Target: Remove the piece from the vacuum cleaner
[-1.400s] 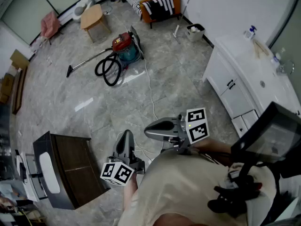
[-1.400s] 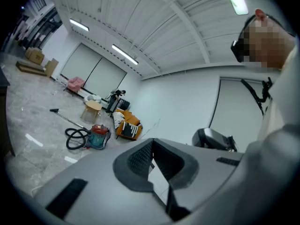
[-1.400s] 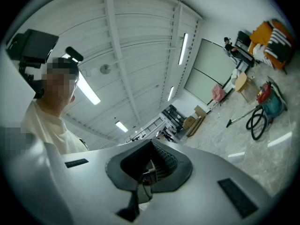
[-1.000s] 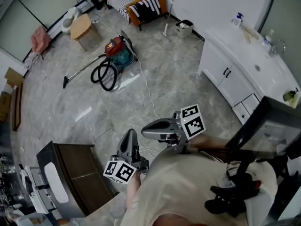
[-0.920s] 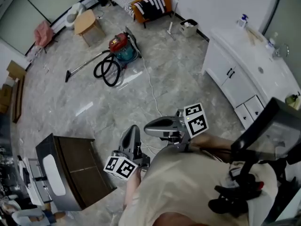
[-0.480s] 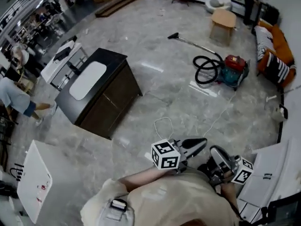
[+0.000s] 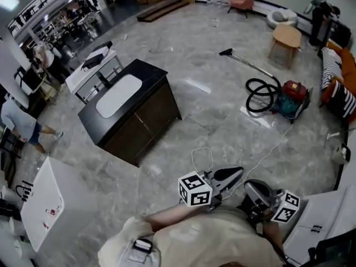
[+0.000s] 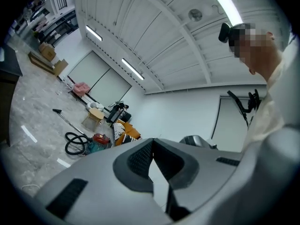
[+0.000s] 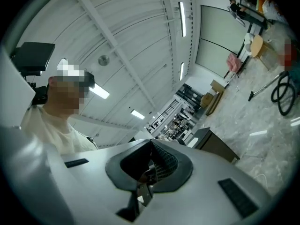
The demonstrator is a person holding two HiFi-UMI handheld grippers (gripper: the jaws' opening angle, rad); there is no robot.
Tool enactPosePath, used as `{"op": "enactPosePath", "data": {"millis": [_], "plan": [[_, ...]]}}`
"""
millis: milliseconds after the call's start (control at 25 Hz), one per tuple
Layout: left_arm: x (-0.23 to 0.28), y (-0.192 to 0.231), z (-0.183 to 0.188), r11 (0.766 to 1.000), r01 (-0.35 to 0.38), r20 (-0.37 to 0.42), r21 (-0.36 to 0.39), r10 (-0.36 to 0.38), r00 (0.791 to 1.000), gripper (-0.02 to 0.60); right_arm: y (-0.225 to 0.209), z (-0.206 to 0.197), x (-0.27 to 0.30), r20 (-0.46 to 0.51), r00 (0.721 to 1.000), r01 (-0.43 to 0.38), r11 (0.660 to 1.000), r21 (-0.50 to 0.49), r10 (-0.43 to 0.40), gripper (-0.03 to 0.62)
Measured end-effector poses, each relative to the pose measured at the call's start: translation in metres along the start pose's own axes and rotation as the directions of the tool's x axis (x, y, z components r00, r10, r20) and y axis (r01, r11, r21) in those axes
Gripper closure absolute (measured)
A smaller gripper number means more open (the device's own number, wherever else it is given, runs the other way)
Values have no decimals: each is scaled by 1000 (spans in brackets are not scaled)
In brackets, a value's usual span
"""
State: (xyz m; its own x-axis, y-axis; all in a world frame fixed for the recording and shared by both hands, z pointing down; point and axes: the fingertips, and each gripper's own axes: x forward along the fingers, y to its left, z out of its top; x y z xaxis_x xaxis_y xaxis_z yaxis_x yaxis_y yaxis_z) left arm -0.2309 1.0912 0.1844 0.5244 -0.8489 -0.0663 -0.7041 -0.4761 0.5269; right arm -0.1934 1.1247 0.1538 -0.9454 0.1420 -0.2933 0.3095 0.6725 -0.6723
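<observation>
The red and teal vacuum cleaner (image 7: 291, 97) stands on the marble floor far off at the right, its black hose (image 7: 260, 92) coiled beside it and its wand (image 7: 245, 62) lying stretched out. It also shows small in the left gripper view as the vacuum cleaner (image 8: 96, 141). Both grippers are held close to the person's body, far from it. My left gripper (image 7: 239, 172) is shut with nothing in it, jaws meeting at the left gripper (image 8: 151, 142). My right gripper (image 7: 253, 188) is shut and empty too, seen again as the right gripper (image 9: 151, 142).
A dark cabinet with a white top (image 7: 130, 113) stands ahead. A white table (image 7: 47, 204) is at the lower left, a wooden side table (image 7: 286, 38) and an orange sofa (image 7: 340, 74) beyond the vacuum. A white cable (image 7: 267, 156) runs along the floor. A person (image 7: 19, 124) stands at the left.
The head view has swung round: the vacuum cleaner went from upper left to the right side, and the dark cabinet came to the middle. Both grippers stayed shut near the body.
</observation>
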Motion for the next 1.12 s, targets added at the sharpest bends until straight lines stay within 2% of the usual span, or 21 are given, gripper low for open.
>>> {"op": "enactPosePath", "data": {"millis": [120,240,480,640,840,1000,1120], "plan": [[27,-1,-14,1000,9,-27,-18,-10,1000,578,-13,12,-25,31,1000,5,1000,17,-5,591],[63,-1,-27,999,43,-86,-20,-44,995,578,-27,33,-48,63,998,7,1000,15,-8,591],[172,-1,-42,996,82,-174,41,-74,982,578,-70,95,-113,80,997,16,1000,4,-16,591],[235,-5,-62,993,77,-216,88,-56,975,578,-86,125,-163,64,998,28,999,-16,-27,591],[291,-14,-79,987,73,-241,142,-37,970,578,-105,140,-215,18,999,34,999,-36,-33,591],[319,-18,-90,988,66,-240,143,-30,970,578,-112,149,-240,33,999,42,999,-8,-42,591],[335,-19,-96,982,65,-244,178,-20,970,578,-117,146,-249,-23,998,61,996,-60,-62,591]]}}
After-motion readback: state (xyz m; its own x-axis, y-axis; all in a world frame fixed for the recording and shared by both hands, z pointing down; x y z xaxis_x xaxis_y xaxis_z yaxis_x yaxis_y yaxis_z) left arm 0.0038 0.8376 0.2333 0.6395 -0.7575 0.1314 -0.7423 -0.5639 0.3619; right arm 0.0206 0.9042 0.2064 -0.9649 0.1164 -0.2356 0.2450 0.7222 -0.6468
